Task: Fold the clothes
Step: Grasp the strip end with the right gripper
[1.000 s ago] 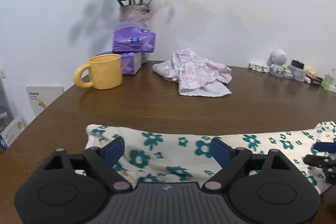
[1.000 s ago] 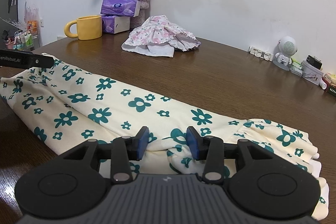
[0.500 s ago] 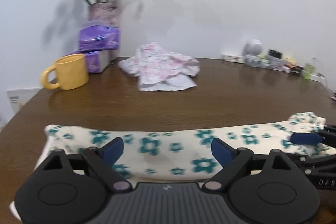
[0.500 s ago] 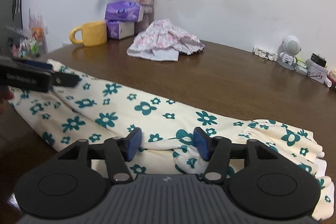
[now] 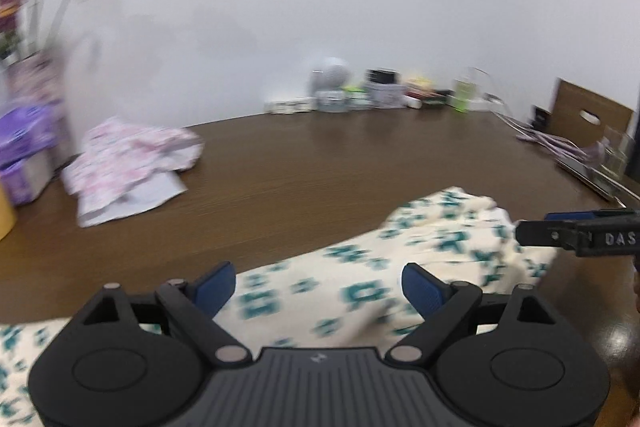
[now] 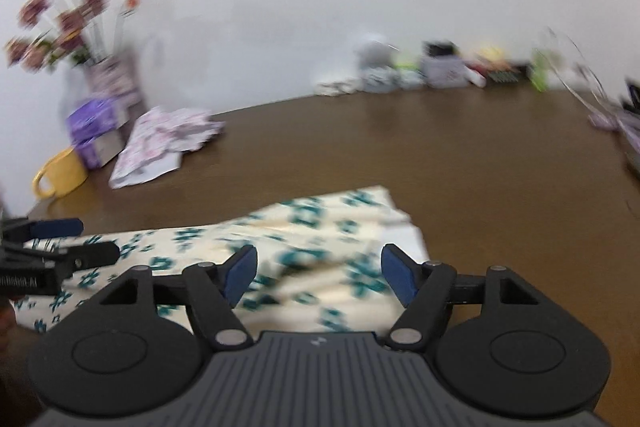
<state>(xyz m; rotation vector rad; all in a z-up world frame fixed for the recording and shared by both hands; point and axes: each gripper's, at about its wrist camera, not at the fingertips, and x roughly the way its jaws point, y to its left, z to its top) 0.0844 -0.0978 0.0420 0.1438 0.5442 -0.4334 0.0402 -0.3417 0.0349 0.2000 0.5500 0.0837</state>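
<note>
The right gripper (image 6: 318, 273) has spread its blue pads wide — a second ago they pinched a fold of the cream, teal-flowered garment (image 6: 304, 231); now nothing is between them. The left gripper (image 5: 318, 287) is spread as before, also empty, hovering low over the cloth. Both views have swung rightward and blurred. The soft garment lies long and bunched across the near edge of the brown wooden table (image 5: 340, 163), under both tools. A crumpled pink floral garment (image 5: 132, 163) sits well behind it.
</note>
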